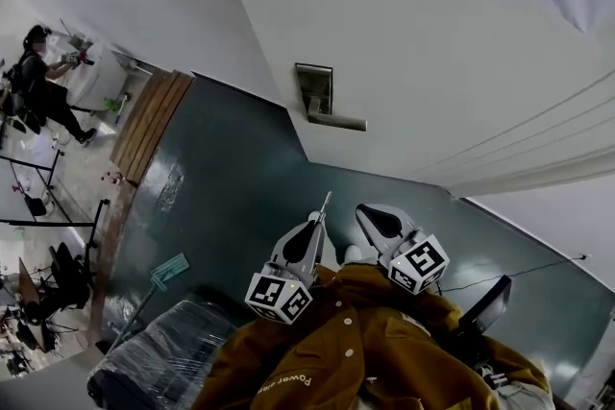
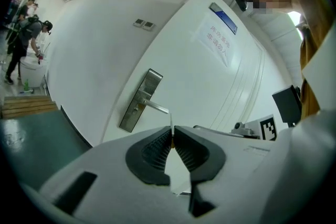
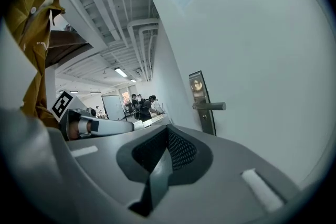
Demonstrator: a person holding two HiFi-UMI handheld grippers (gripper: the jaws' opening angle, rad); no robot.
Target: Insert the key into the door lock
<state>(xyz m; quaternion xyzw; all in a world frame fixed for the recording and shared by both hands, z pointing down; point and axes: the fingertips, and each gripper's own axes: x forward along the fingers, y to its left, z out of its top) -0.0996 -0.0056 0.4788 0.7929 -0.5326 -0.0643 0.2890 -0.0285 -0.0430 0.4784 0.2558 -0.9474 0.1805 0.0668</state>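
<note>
Key (image 2: 171, 131) pinched in shut-tight left gripper (image 2: 172, 140), blade pointing forward past fingertips toward door lock (image 2: 139, 101), ahead slightly left, well apart; right gripper (image 3: 167, 132) closed, empty, alongside.

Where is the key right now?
In the head view, the key sticks out of the shut left tool, low centre, short of the lock plate on the white door.

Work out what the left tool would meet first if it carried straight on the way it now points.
Probably the door handle, or the white door just beside it: the key gripped in the left tool aims at the handle's free end, with nothing in between. Depth is hard to judge.
</note>
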